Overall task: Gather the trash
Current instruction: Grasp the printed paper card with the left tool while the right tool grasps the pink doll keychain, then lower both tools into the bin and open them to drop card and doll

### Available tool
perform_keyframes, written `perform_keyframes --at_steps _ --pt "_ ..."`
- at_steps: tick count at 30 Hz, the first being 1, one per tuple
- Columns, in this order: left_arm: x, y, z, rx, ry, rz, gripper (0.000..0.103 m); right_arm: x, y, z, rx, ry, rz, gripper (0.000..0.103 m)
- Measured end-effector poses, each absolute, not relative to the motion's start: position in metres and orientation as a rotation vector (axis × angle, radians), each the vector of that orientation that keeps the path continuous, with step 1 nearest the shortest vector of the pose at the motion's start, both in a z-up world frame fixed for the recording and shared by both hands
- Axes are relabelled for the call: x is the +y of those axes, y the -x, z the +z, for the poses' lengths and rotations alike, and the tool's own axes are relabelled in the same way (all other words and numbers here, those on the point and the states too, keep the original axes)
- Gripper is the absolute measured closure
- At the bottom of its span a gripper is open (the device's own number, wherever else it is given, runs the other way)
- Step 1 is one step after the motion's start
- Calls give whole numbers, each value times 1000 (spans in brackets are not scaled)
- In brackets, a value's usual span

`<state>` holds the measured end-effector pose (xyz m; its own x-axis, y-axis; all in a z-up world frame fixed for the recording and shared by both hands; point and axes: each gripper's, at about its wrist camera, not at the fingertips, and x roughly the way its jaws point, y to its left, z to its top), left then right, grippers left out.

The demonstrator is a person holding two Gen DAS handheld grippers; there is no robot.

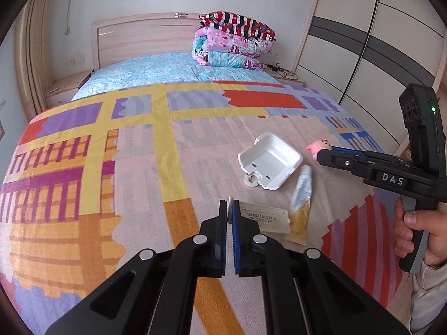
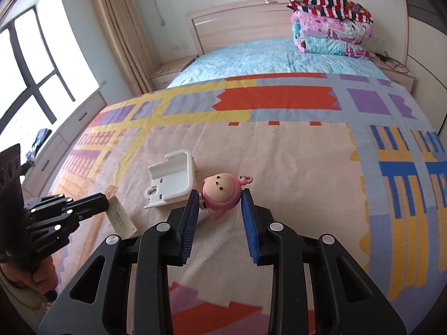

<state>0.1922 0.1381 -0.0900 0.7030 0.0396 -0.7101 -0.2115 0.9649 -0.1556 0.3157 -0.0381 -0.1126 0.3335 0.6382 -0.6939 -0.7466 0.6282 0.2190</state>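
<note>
On the patterned bedspread (image 1: 111, 153) lie a white plastic holder (image 1: 269, 162) and a small white-and-yellow tube (image 1: 300, 192). My left gripper (image 1: 229, 205) is shut on the edge of a flat beige printed packet (image 1: 265, 219), which lies just left of the tube. In the right wrist view the same left gripper (image 2: 104, 202) grips the packet (image 2: 121, 217) at the lower left, near the holder (image 2: 173, 178). My right gripper (image 2: 220, 196) has its blue pads against both sides of a pink doll keychain (image 2: 220, 191). From the left wrist view the doll (image 1: 318, 146) pokes out past the right gripper (image 1: 321, 155).
Folded quilts (image 1: 232, 42) are stacked at the headboard end on a blue sheet. A sliding wardrobe (image 1: 363, 42) runs along the right side of the bed, and a window with curtain (image 2: 28, 83) along the left. A person's hand (image 1: 413, 231) holds the right gripper's handle.
</note>
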Motion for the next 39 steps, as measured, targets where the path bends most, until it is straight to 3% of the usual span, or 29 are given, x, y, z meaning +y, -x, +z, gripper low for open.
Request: perform_keyframes --at_steps 18,39 --pt "108 -129 -53 729 188 153 100 -74 -249 -89 758 199 963 72" --pt "39 -53 -65 747 151 78 100 -126 -164 -99 781 234 1062 72"
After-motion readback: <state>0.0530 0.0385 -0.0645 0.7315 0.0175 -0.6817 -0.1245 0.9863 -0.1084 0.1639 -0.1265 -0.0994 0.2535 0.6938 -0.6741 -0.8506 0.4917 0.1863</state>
